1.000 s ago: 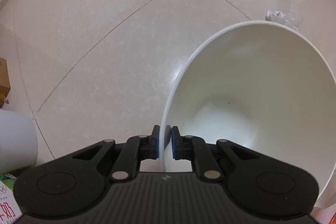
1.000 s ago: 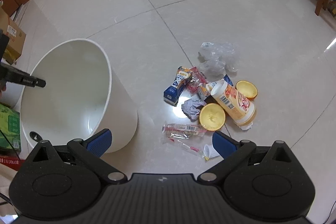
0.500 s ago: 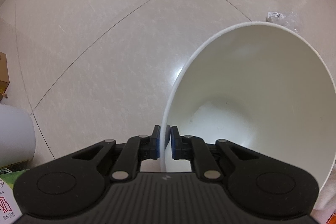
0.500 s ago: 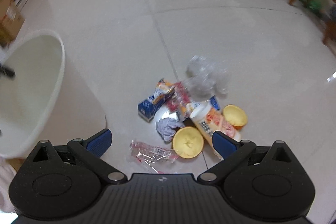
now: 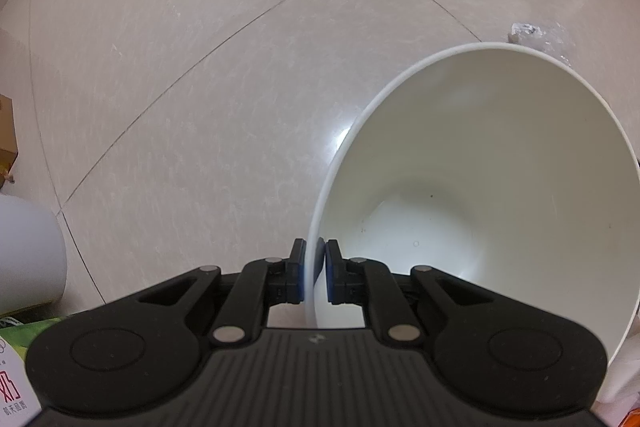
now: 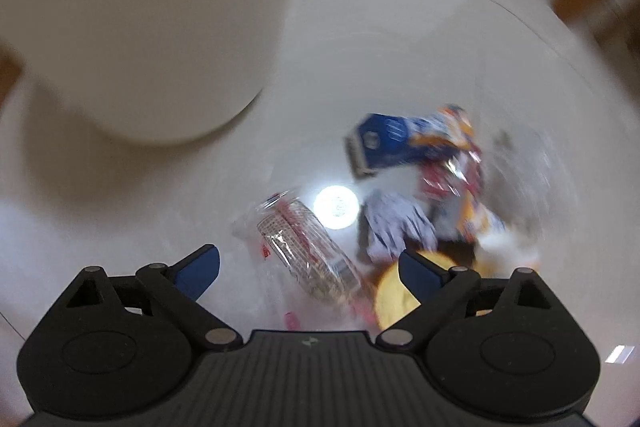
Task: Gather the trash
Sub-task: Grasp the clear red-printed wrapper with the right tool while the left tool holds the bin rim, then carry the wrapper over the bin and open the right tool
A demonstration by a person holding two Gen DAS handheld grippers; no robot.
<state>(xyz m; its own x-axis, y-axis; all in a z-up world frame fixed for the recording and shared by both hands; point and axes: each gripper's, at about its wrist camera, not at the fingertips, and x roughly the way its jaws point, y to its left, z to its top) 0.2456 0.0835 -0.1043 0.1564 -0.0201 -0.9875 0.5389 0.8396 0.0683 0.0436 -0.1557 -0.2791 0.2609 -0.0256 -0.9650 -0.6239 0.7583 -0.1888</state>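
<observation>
The left gripper is clamped on the near rim of the round white plastic bin, one blue pad outside the wall and one inside; the bin tilts, and its inside is bare. The right gripper hangs with its blue-tipped fingers wide apart over the trash on the pale tiled floor. Between them lies a clear crinkled plastic wrapper with red print. Beyond sit a crumpled grey-lilac tissue, a blue carton, and a yellow round lid under the right finger. Blur makes the printing unreadable. The bin's outer wall stands to the left, near the trash.
</observation>
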